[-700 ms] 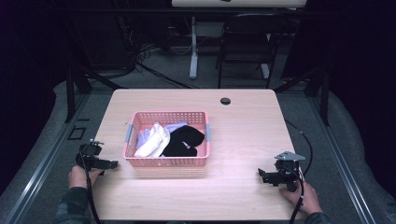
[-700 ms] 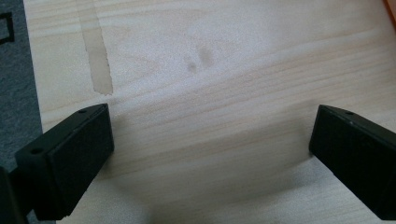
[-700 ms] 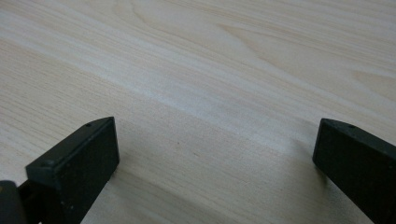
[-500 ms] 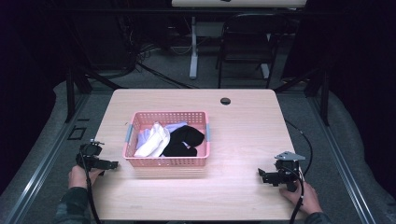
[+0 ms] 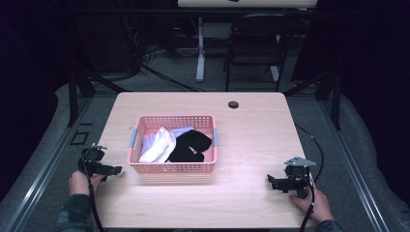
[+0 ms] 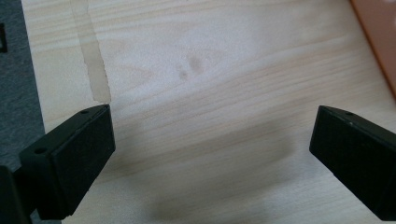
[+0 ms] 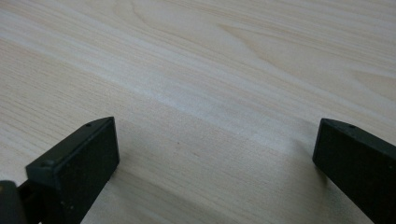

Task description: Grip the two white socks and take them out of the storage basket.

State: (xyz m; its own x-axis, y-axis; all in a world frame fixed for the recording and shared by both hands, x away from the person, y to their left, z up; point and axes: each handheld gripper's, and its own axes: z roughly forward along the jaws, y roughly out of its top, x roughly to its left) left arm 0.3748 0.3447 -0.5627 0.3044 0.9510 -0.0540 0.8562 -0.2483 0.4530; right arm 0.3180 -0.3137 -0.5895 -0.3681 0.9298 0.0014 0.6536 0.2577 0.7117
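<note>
Resting on a pale wooden table (image 5: pixel 251 140): a pink basket (image 5: pixel 172 167) left of centre, holding a white cloth (image 5: pixel 159 145), a black cloth (image 5: pixel 192 146) and a bit of pale lilac fabric (image 5: pixel 181 131), the lower folds lying hidden behind the basket's near wall. Sitting just left of the basket, the left gripper (image 5: pixel 116 170), jaws spread wide over bare wood, gripping nothing; only an orange-pink sliver of the basket's edge (image 6: pixel 380 46) peeking in, cut off at the frame. Hovering well apart near the right front corner, the right gripper (image 5: pixel 270 181), jaws likewise spread, holding nothing. Trailing off the edge, a cable (image 5: pixel 314 145). Fading into darkness behind: a chair (image 5: pixel 261 43), hard to make out.
</note>
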